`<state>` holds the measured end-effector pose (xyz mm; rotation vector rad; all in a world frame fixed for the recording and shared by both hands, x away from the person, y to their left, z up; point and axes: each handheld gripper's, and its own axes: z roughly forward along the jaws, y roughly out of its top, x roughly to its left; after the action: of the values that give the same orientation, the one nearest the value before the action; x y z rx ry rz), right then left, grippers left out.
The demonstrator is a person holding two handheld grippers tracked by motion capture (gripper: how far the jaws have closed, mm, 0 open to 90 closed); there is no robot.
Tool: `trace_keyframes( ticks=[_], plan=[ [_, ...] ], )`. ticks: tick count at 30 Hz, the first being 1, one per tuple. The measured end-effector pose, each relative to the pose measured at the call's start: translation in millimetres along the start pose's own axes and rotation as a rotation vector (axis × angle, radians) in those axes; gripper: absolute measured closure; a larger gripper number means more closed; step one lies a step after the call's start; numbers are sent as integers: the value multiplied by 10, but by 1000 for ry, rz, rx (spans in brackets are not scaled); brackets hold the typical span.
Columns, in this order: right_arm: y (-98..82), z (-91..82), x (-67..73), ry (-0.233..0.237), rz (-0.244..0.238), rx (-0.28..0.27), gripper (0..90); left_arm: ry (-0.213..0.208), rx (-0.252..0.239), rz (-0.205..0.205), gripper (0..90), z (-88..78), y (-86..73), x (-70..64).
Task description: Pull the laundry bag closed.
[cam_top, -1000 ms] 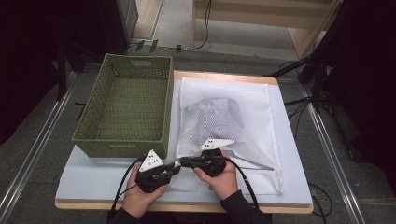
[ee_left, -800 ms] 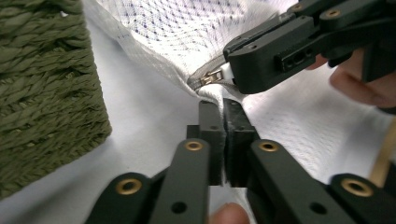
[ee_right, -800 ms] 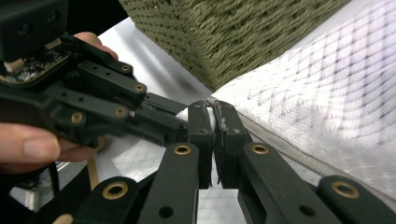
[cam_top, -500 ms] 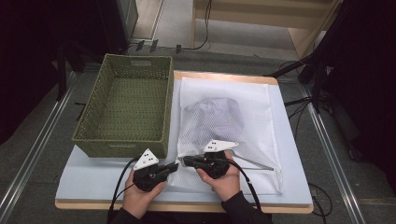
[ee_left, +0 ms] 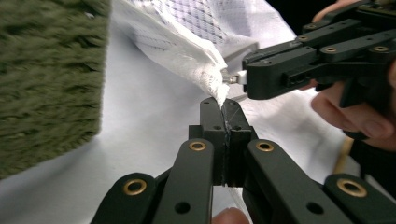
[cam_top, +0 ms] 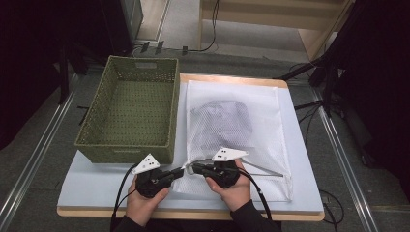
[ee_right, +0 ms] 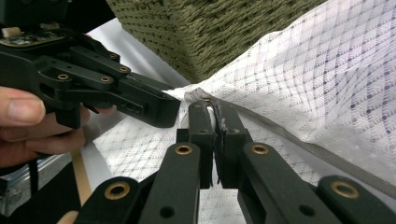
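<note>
Beside the green basket (cam_top: 129, 113), the mesh laundry bag (cam_top: 237, 130) is pinched at its near corner by the left tongs (cam_top: 181, 172) and at its zipper pull by the right tongs (cam_top: 189, 167), where a jerked pull could tear the mesh.

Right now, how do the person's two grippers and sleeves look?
Both grippers are black. The left gripper and the right gripper each carry a pale three-cornered plate with dark dots on top. Brass-coloured rivets join the flat black links behind the jaws. A black cable trails from each toward the table's near edge. The sleeves are dark.
</note>
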<state>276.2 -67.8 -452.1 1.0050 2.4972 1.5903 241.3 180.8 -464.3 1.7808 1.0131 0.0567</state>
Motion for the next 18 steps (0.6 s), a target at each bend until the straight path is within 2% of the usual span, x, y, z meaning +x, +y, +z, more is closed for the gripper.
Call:
trace_keyframes(
  ticks=[3, 6, 8, 11, 14, 17, 18],
  plan=[
    [-3, -25, 5, 12, -5, -10, 885, -49, -4, -25, 869, 2, 5, 30],
    [-10, -20, 9, 19, -12, -4, 885, -57, -12, -55, 745, 13, 24, 40],
    [-21, -2, 25, 20, -26, 6, 885, -54, -16, -75, 715, 11, 42, 54],
    [-28, 15, 49, 21, -41, 10, 884, -52, -20, -105, 726, 2, 51, 89],
    [-27, 10, 49, 25, -46, 9, 884, -76, -29, -143, 742, 0, 57, 117],
    [-22, -11, 45, 26, -51, 0, 884, -92, -22, -177, 714, 3, 55, 145],
    [-20, -21, 46, 31, -55, -2, 884, -117, -20, -196, 706, 10, 51, 165]
  ],
)
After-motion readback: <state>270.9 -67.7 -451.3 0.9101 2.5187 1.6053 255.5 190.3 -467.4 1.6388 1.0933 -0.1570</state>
